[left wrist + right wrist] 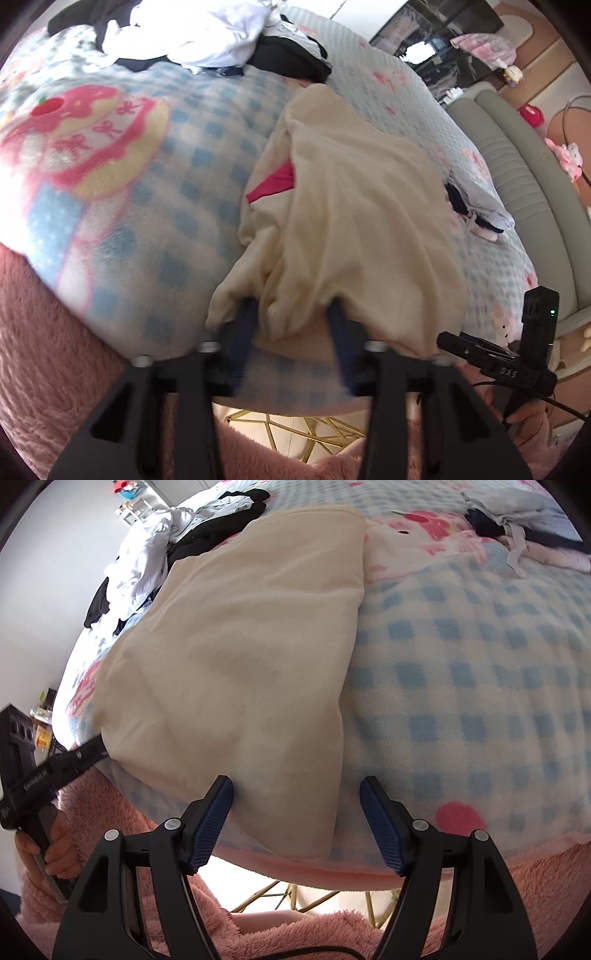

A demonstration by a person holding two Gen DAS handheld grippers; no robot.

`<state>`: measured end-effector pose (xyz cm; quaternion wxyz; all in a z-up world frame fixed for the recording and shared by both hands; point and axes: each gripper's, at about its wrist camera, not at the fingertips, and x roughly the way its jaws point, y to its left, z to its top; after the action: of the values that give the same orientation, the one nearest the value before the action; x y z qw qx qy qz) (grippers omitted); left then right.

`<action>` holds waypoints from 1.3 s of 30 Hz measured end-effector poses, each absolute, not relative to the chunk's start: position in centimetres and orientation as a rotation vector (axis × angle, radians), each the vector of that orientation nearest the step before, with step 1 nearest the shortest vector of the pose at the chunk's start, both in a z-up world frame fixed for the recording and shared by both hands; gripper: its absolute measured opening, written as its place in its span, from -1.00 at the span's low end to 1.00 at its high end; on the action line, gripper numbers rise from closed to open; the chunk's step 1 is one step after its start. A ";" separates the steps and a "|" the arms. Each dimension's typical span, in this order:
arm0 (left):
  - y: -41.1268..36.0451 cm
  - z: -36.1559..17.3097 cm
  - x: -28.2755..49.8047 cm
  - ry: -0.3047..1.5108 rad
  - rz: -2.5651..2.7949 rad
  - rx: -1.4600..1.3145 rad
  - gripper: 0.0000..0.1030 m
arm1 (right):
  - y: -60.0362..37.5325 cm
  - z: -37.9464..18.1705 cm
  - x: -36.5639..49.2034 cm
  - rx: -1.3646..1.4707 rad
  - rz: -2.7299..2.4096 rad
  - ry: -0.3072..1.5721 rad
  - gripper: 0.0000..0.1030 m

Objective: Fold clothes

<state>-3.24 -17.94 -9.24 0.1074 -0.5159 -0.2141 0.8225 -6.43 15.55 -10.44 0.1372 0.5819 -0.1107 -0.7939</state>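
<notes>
Cream fabric filled the centre of the left wrist view: a garment (343, 221) lay ahead of the left gripper (293, 314), its near hem draped over both blue fingers (245, 314). The fingers stood apart with cloth bunched between them; their tips were hidden under the hem, so whether they gripped it could not be told. A pink patch (275, 182) showed in a fold ahead and slightly left. The garment rested on a blue-checked blanket (166, 229) bearing a pink print. A heap of white and black clothes (192, 37) lay far ahead to the left; a small folded pile (476, 214) lay to the right. The right gripper (498, 362) entered at the lower right edge. Pink fleece (44, 332) bordered the lower left.

In the right wrist view, the right gripper (297, 797) was spread wide, holding nothing, its blue pads (210, 823) level with the blanket (461, 686) edge. The garment (251, 657) stretched flat ahead and left; its near right corner lay between the fingers. The left gripper (88, 755) met the garment's near left corner, its tip hidden by cloth, held by a hand (48, 849). The heap (147, 568) lay far left, the pile (524, 542) far right.
</notes>
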 end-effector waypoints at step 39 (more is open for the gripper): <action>-14.7 -10.8 -18.6 -0.539 2.164 -1.532 -0.31 | 18.7 -12.0 -21.0 1.438 -2.170 -0.713 0.09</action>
<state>-18.61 -14.68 -10.78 0.2163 -0.5527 -0.1945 0.7810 -20.96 18.68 -12.02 0.2195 0.5196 -0.2575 -0.7845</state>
